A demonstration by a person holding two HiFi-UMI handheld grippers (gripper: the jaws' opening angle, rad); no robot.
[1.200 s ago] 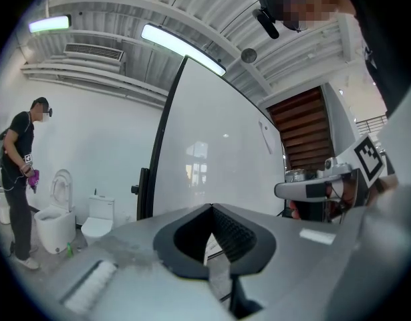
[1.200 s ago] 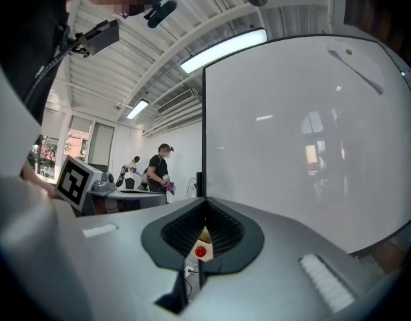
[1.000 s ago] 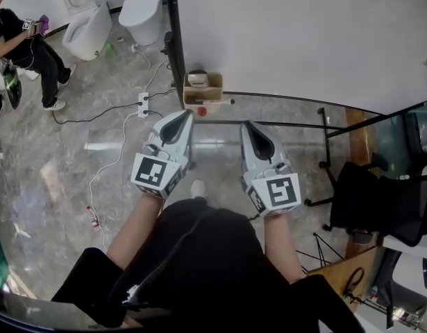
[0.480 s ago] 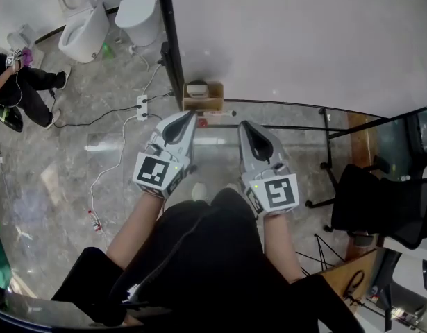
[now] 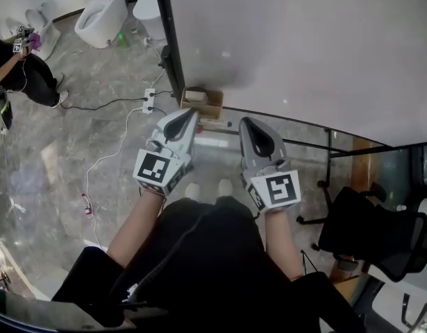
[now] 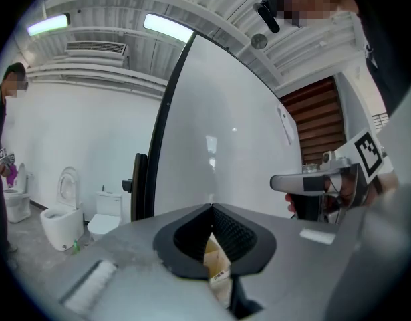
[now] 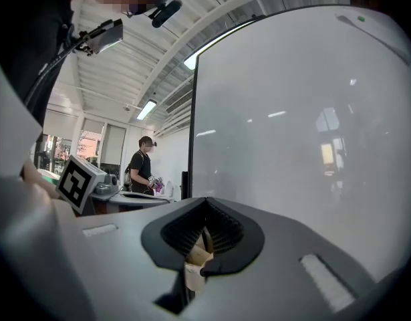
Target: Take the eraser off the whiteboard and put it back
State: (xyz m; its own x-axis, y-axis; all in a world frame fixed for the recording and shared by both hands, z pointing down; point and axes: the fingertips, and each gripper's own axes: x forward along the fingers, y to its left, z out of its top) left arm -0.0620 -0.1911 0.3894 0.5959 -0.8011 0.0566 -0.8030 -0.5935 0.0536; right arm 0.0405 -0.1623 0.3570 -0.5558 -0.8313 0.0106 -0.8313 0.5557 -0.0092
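White eraser (image 5: 194, 94) lengthwise along whiteboard (image 5: 303, 47)

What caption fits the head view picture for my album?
Left gripper and right gripper, both shut, point toward the cardboard box by the whiteboard.

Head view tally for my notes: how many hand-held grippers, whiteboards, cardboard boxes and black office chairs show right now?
Hand-held grippers: 2, the left hand-held gripper and the right hand-held gripper
Whiteboard: 1
Cardboard box: 1
Black office chair: 1
Total: 5
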